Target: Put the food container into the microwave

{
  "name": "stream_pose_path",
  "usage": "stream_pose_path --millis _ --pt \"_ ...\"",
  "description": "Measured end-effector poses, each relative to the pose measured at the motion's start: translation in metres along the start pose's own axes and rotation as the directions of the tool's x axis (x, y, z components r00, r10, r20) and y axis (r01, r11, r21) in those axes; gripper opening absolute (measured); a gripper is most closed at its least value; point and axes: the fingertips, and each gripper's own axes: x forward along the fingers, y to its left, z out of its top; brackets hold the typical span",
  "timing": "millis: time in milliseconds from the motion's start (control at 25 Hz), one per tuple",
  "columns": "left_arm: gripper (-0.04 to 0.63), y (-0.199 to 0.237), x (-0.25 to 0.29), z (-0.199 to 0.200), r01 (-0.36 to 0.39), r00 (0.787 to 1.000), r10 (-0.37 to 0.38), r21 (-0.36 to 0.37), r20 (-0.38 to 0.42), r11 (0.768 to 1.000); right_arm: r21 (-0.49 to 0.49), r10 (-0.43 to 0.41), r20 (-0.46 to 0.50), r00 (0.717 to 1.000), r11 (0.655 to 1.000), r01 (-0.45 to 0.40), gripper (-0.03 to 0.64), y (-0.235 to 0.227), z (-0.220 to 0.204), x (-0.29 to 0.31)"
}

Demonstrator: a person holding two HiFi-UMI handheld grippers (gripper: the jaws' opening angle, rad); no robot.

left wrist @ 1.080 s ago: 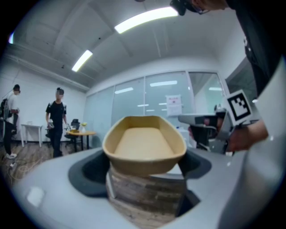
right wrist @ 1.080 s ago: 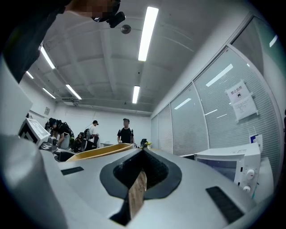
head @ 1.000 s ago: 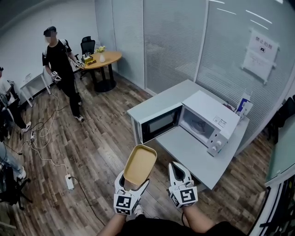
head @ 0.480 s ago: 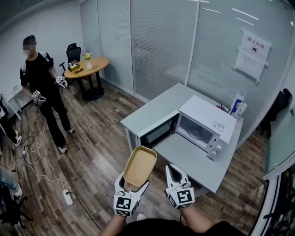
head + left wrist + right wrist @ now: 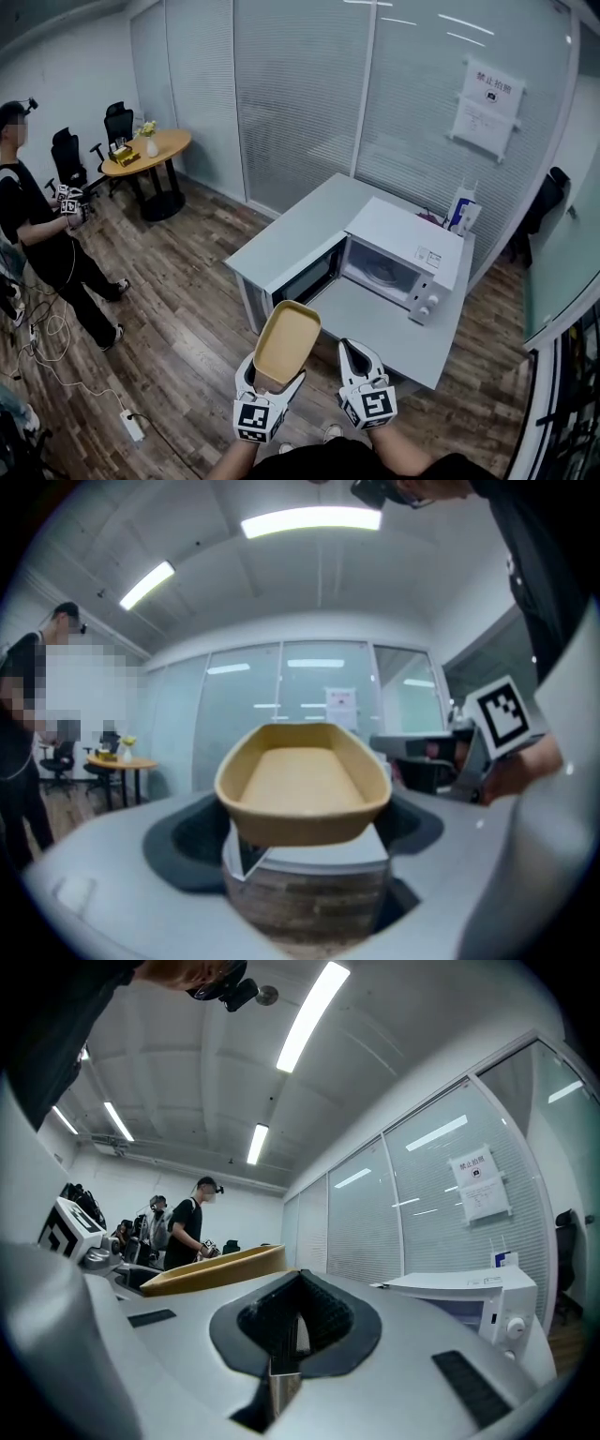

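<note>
A tan, empty oblong food container is held by its near end in my left gripper, whose jaws are shut on it; it fills the middle of the left gripper view. The container's rim shows at the left of the right gripper view. My right gripper hangs beside it, shut with nothing between its jaws. The white microwave stands on a grey table ahead, its door swung open toward the left. Both grippers are short of the table's near edge.
A carton stands behind the microwave by the glass wall. A person stands at the far left on the wood floor, near a round table and chairs. Cables and a power strip lie on the floor at the left.
The view has shifted: the microwave and table sit more to the left and nearer. The person at the left has slid toward the frame's edge. Both grippers keep their hold and place.
</note>
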Motion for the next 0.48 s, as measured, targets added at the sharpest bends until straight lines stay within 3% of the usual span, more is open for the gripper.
stream_pose_path --millis 480 --pt "0.477 -0.013 0.052 0.004 0.060 0.998 -0.060 0.026 -0.009 0.998 0.011 -0.061 0.014 0.998 0.998 0.061 0.005 -0.051 -0.003 0.018"
